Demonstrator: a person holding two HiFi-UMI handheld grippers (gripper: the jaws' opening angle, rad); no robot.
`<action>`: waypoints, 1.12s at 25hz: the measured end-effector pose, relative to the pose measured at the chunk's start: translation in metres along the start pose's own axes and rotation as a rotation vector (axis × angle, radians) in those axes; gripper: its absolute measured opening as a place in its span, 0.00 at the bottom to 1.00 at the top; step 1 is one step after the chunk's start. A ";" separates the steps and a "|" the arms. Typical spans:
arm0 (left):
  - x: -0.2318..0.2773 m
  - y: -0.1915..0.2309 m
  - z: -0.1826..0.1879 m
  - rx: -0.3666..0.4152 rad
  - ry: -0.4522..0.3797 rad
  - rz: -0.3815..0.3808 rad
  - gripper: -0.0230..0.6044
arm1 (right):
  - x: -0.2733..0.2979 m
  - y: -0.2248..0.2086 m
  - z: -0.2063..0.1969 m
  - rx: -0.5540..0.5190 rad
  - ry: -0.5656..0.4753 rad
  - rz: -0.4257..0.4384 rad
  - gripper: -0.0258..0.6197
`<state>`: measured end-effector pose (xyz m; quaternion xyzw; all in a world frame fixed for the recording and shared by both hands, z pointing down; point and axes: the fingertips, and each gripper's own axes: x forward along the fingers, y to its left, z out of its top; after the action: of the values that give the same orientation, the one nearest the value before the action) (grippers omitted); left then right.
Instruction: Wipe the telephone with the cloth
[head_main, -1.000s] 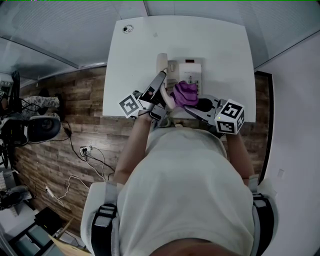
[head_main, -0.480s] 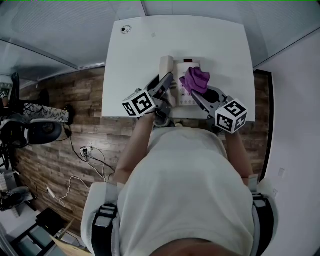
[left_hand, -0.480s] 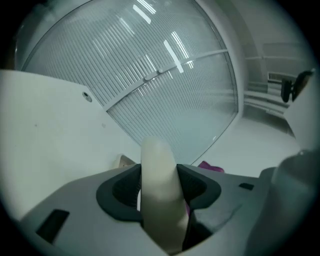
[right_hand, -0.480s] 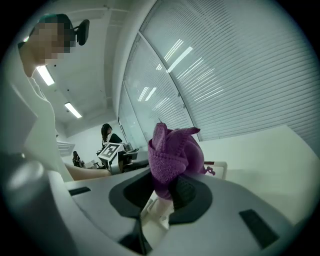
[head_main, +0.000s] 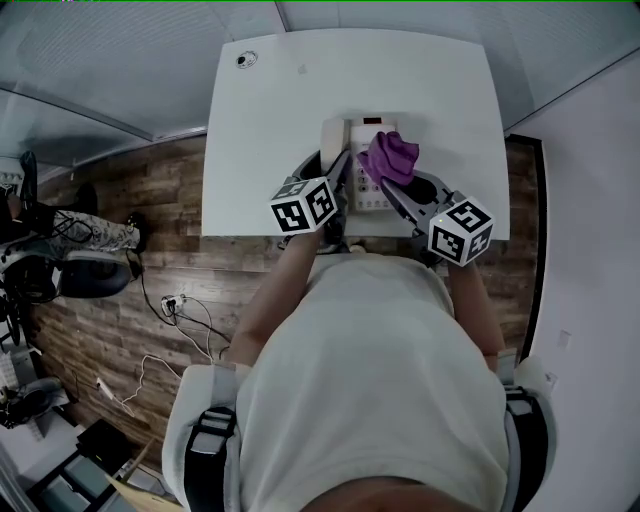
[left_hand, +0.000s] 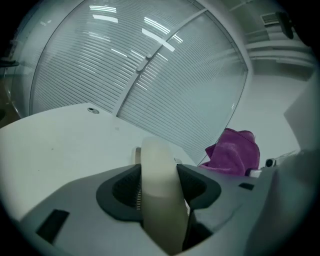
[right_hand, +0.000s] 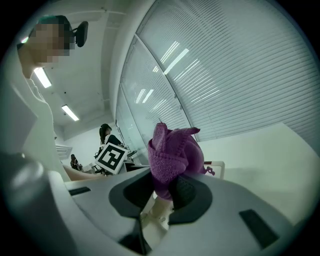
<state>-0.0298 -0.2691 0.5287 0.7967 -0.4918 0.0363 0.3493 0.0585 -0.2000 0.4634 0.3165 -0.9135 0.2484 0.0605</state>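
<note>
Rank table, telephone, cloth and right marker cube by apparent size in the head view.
1. table
2. telephone
3. cloth and right marker cube look alike; the cube sits nearer the camera, so no ranking between them.

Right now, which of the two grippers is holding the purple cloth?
The right gripper: purple cloth is pinched between its jaws. The left gripper grips the cream handset instead.

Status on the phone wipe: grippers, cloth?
Left hand-held gripper shut on handset. Right hand-held gripper shut on purple cloth, over the telephone. No obstruction visible.
</note>
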 end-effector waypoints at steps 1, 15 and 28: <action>0.000 0.003 -0.001 0.004 0.002 0.018 0.40 | 0.001 0.001 0.000 0.001 0.000 0.000 0.18; 0.015 0.012 -0.014 0.114 0.074 0.199 0.40 | 0.001 0.003 -0.003 0.007 0.009 0.016 0.18; 0.000 0.012 -0.019 0.004 0.038 0.121 0.41 | 0.000 0.003 -0.004 0.009 0.006 0.019 0.18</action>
<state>-0.0336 -0.2609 0.5494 0.7653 -0.5323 0.0733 0.3543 0.0566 -0.1967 0.4656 0.3074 -0.9151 0.2540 0.0597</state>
